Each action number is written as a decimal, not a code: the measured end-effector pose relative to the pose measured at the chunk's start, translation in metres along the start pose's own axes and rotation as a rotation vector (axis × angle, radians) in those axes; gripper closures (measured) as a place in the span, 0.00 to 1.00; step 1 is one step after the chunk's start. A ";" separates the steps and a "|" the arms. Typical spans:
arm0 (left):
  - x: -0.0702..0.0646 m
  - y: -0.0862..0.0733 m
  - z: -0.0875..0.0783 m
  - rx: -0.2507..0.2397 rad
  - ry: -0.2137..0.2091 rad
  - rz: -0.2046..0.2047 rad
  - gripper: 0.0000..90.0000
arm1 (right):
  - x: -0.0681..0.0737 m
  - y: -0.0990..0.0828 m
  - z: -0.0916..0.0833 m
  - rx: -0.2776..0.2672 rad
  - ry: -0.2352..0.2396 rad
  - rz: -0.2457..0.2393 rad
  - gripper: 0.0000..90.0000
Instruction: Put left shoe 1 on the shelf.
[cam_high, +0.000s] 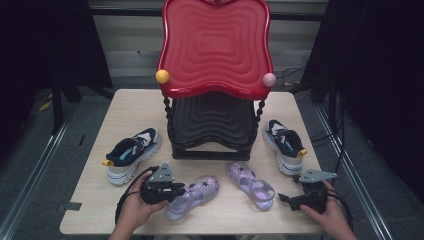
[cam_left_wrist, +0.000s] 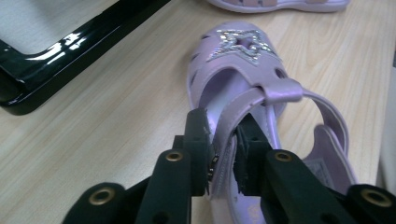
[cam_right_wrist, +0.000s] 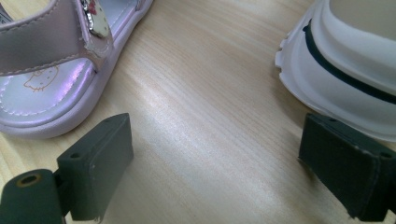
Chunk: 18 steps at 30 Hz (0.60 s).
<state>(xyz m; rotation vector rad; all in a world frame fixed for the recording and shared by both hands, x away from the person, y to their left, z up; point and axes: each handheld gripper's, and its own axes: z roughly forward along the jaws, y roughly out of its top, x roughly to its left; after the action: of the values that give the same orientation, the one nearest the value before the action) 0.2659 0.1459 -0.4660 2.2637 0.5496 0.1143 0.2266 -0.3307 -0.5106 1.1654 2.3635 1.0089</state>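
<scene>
We read no lettering; cat-face print on right sandal (cam_right_wrist: 44, 79) insole. Our left gripper (cam_left_wrist: 223, 158) clamps left sandal (cam_left_wrist: 243, 88) heel strap (cam_left_wrist: 233, 123). Right gripper (cam_right_wrist: 215, 168) gapes wide, holding nothing, between right sandal and sneaker (cam_right_wrist: 345, 60).

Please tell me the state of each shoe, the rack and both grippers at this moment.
left gripper: shut on the strap of the left sandal.
left sandal: on the table, strap gripped.
right gripper: open, empty, above bare table.
right sandal: lying free.
left sneaker: upright, untouched.
right sneaker: upright, untouched.
shoe rack: both shelves empty.
</scene>
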 end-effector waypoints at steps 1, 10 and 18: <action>0.000 0.000 0.000 0.000 0.000 0.000 0.88 | 0.000 0.000 0.000 0.000 0.000 0.000 0.10; -0.001 0.003 -0.005 -0.031 0.032 0.011 0.91 | 0.000 0.000 0.000 0.000 -0.001 -0.001 0.10; 0.002 0.005 -0.016 -0.093 0.090 -0.013 0.92 | 0.000 0.000 0.000 0.000 -0.001 0.000 0.10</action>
<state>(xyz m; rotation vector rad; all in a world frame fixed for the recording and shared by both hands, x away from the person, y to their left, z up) 0.2649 0.1550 -0.4514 2.1725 0.5946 0.2319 0.2264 -0.3304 -0.5106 1.1651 2.3622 1.0080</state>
